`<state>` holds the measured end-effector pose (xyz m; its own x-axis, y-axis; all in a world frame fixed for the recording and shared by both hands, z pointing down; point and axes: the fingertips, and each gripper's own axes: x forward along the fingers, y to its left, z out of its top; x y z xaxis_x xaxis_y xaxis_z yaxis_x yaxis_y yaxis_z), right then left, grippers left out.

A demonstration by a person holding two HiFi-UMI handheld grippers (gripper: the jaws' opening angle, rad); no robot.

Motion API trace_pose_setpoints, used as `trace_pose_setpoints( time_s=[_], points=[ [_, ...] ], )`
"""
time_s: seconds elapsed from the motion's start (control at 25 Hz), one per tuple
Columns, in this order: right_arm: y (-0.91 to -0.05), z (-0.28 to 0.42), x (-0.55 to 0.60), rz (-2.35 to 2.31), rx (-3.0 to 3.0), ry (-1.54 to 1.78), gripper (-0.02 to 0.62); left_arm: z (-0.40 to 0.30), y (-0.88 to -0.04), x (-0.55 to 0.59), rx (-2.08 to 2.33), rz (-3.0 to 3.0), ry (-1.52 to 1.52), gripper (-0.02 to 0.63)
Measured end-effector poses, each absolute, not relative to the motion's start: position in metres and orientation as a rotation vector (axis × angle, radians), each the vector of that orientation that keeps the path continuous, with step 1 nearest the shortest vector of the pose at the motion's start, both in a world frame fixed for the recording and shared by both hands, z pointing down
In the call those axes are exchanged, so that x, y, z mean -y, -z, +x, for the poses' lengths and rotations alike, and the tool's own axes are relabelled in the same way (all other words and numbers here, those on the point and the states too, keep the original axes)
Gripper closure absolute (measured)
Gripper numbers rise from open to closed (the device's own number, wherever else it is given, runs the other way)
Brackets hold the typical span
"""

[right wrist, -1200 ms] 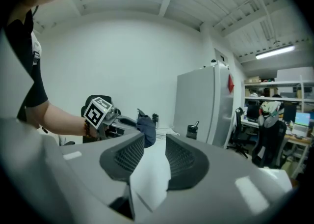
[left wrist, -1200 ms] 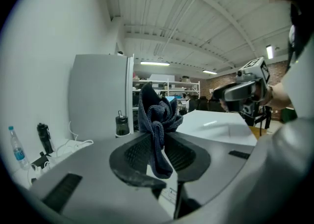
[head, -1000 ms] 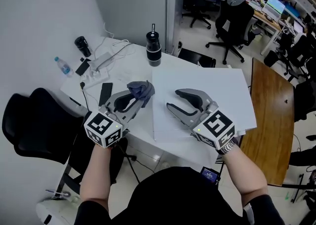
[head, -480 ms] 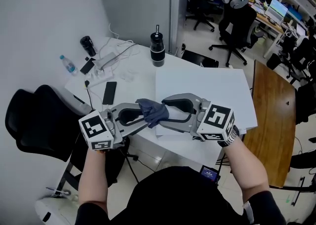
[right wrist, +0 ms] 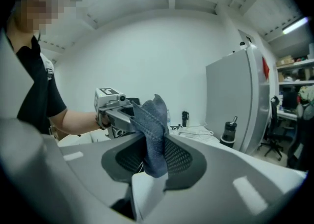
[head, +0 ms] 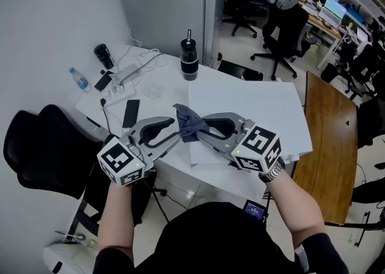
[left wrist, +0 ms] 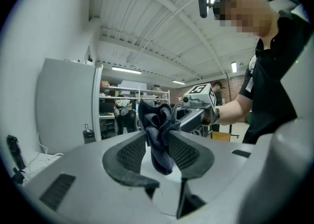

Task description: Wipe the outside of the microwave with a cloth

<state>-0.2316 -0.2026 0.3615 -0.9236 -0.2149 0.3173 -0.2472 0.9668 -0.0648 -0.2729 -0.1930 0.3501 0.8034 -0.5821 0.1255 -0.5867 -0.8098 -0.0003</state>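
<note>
A dark blue cloth (head: pixel 190 124) hangs bunched between my two grippers, which meet tip to tip above the near left corner of a white flat-topped box (head: pixel 252 101), apparently the microwave. My right gripper (head: pixel 203 133) has just been closing, and its pads now pinch the cloth (right wrist: pixel 153 120). My left gripper (head: pixel 176 134) has just been opening; the cloth (left wrist: pixel 158 120) still sits between its jaws, with a gap at one pad. The right gripper (left wrist: pixel 198 106) shows beyond the cloth in the left gripper view, and the left gripper (right wrist: pixel 117 110) shows likewise in the right gripper view.
A black flask (head: pixel 189 59) stands at the table's far edge. A phone (head: pixel 130 113), a power strip with cables (head: pixel 123 76) and a water bottle (head: pixel 78 79) lie to the left. A black chair (head: pixel 42 152) is at the left, a wooden table (head: pixel 329 146) at the right.
A second ago the left gripper alone held the cloth and the right stood open apart. The two came together; the right closed on the cloth and the left jaws widened.
</note>
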Motion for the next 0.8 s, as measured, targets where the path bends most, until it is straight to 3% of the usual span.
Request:
trace_pose_setpoints(
  time_s=[0.16,0.28,0.8],
  points=[
    [-0.386,-0.227,0.224,0.502,2.664,-0.267,0.489,-0.292,-0.342,0.202,1.166,2.916,-0.135,0.471],
    [-0.405,-0.226,0.234,0.586,2.55,-0.322,0.49,-0.292,-0.339,0.198,1.217,2.921,-0.106,0.508],
    [-0.427,-0.189,0.258,0.749,2.372,-0.232,0.497,-0.26,-0.326,0.189,1.349,2.911,-0.041,0.601]
  ],
)
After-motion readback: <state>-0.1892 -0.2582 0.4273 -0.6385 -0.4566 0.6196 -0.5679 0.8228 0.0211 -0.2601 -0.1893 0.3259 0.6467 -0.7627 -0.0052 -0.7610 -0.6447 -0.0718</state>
